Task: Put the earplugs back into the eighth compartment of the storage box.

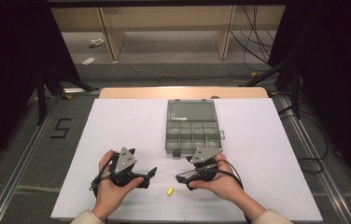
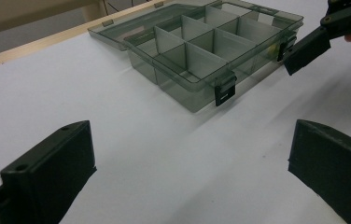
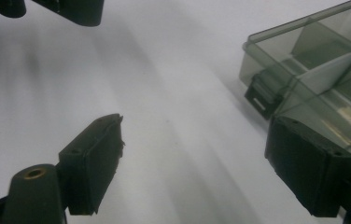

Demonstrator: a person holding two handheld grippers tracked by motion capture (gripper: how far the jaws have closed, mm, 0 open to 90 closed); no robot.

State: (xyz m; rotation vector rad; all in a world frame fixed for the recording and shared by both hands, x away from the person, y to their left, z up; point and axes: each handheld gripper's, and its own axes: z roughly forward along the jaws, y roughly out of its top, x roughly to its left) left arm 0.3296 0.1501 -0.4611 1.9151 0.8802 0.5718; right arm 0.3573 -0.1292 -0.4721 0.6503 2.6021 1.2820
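Down at the near edge of the table, two hands come in, and between them lies the small yellow piece (image 1: 169,191), alone on the white sheet (image 1: 117,126), a little nearer the right gripper (image 1: 183,178) than the left gripper (image 1: 151,173). Neither tool has it: both sets of jaws stand spread wide with nothing between them (the left gripper view shows bare sheet between its pads, and so does the right gripper view). The two grippers point toward each other across the gap, held just above the surface. Beyond them, the smoky clear compartment box (image 1: 193,135) sits with its lid thrown back flat, dividers exposed, its near latch (image 2: 225,92) hanging down.

The step in hand looks like the pick-up of that yellow piece. To do it cleanly, I'd bring one gripper low over it, jaws straddling it squarely, and close gently, since something that small could skid away on the smooth sheet.
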